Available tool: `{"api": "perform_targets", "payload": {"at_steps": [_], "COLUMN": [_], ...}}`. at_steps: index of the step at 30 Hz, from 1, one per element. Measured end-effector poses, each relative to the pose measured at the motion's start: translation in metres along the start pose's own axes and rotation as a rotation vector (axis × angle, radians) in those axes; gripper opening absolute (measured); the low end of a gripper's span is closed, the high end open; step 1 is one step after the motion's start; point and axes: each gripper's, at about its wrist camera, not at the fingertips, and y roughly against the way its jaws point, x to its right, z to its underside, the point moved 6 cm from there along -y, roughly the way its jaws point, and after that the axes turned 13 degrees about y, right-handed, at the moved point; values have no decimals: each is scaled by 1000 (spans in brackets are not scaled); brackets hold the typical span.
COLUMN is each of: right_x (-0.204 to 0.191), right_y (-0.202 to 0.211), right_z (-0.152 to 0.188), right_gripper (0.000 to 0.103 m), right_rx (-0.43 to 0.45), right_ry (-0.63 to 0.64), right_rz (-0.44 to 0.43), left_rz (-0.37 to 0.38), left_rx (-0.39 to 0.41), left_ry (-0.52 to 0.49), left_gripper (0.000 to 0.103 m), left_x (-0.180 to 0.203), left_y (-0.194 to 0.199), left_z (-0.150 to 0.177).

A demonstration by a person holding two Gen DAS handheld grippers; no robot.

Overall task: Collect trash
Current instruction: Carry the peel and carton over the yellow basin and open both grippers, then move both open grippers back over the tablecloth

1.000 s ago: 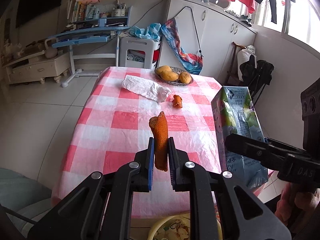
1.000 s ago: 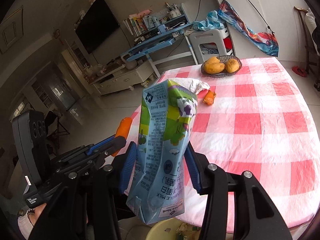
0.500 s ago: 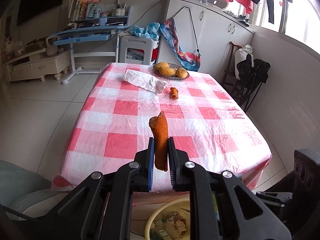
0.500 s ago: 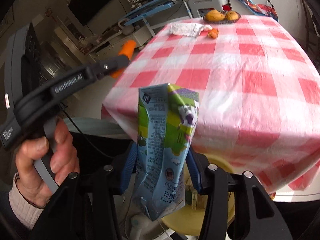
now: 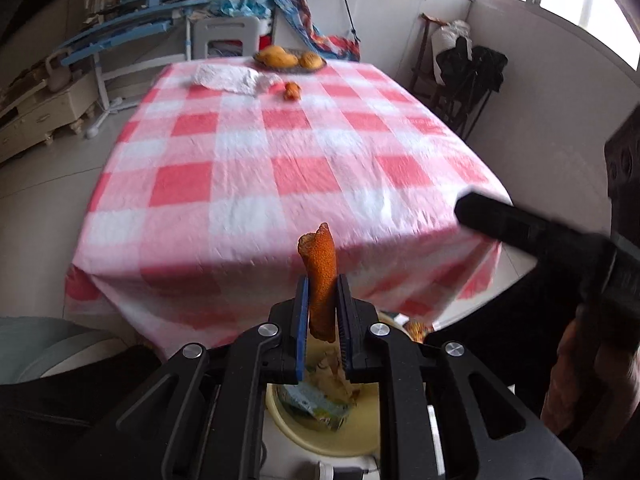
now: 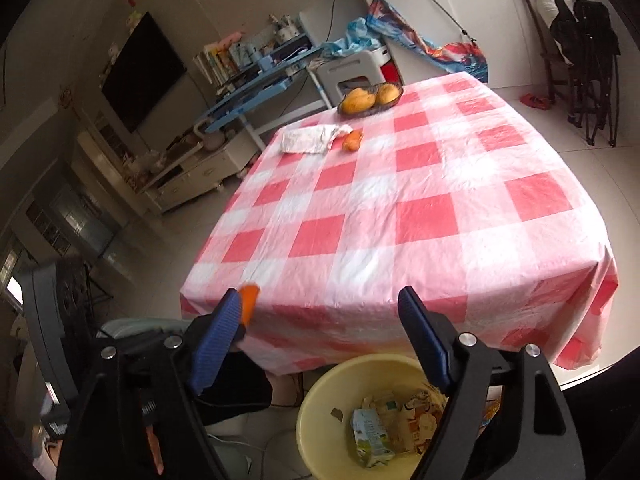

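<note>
My left gripper is shut on a curled strip of orange peel, held upright above the yellow bin in front of the table. My right gripper is opening, its jaws wide apart with nothing between them, above the same yellow bin. The milk carton lies inside that bin among other scraps. The peel's tip peeks out behind my right gripper's left finger. On the far part of the checked table lie a crumpled white tissue and a small orange scrap.
A dark bowl of mangoes stands at the table's far end. The table has a pink and white cloth that hangs over its near edge. A white stool and a blue desk stand beyond. Dark folded chairs lean at the right wall.
My right gripper has opened and the milk carton has dropped from it into the yellow bin. Both grippers have drawn back from the table and tilted down over the bin. The left keeps the peel.
</note>
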Motion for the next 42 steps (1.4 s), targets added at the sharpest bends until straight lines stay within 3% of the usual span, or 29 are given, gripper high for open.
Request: {"api": "perform_targets", "payload": {"at_steps": [3,6,7,8,10,19,28,42], "right_x": [7,10,11,12,12,7,-9,-23], "right_y": [1,1,3,4,8,4,-2,-14], "right_z": [1,3,3,4,4,7,10,-3], "right_gripper": [79,82,83,84,84,86,86,86], "right_rx": [11,4,3,3,7,-9,-30,-56], "right_ry": [-36,-59,-61,-61,-58,-21,70,113], "right_rz": [13,20,24,28,33,52,59,25], "left_rz": [-2,-45,-45,-47,-59,-132,-137,-99], "left_rx": [-168,-217,-209,-196,-135,188,301,349], "left_ry": [-91,-174,-180,-178,-161,41,212,296], "left_gripper": [13,15,21,27,52,73,75,76], "left_x": [13,21,23,23,20,-14,-49,-65], "left_y": [-21,-30,-29,-27,-19,23,42,58], "left_z": [33,50,51,49,42,-13,-32,-45]}}
